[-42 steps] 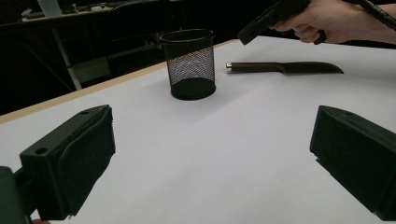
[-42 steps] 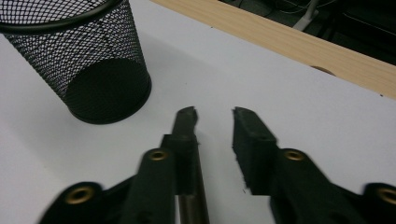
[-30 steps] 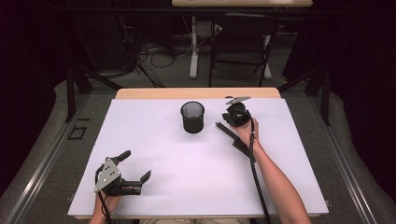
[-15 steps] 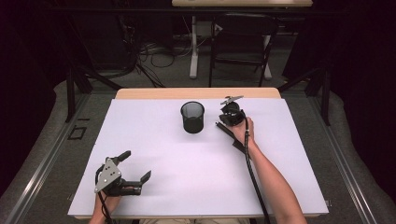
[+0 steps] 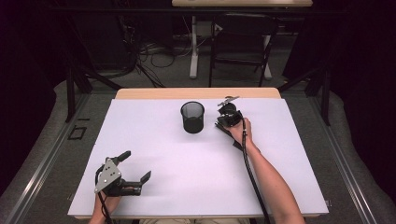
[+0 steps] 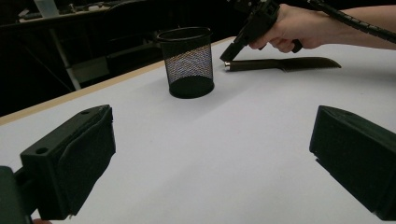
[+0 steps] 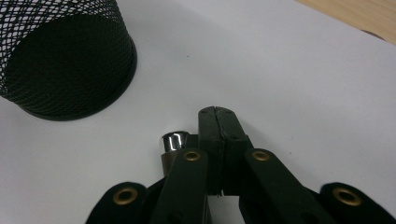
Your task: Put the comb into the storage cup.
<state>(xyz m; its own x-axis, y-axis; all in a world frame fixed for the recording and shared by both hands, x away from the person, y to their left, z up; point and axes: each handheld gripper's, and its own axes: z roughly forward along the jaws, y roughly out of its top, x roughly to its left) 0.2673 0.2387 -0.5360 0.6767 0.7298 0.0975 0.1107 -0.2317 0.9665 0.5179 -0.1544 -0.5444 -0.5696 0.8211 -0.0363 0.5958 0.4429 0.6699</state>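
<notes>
My right gripper (image 5: 226, 119) is stretched out far ahead, tilted downward, fingers (image 7: 219, 128) pressed flat together with nothing between them, I think. My left gripper (image 5: 135, 168) sits near me, low and level, fingers (image 6: 70, 163) spread wide.

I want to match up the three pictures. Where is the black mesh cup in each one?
High view: the black mesh cup stands upright near the table's far edge, just left of the right gripper.
Left gripper view: it stands at upper centre, left of the knife.
Right gripper view: it sits in the top left corner.
Shared landmark: the knife's shiny handle end close beside the cup.
</notes>
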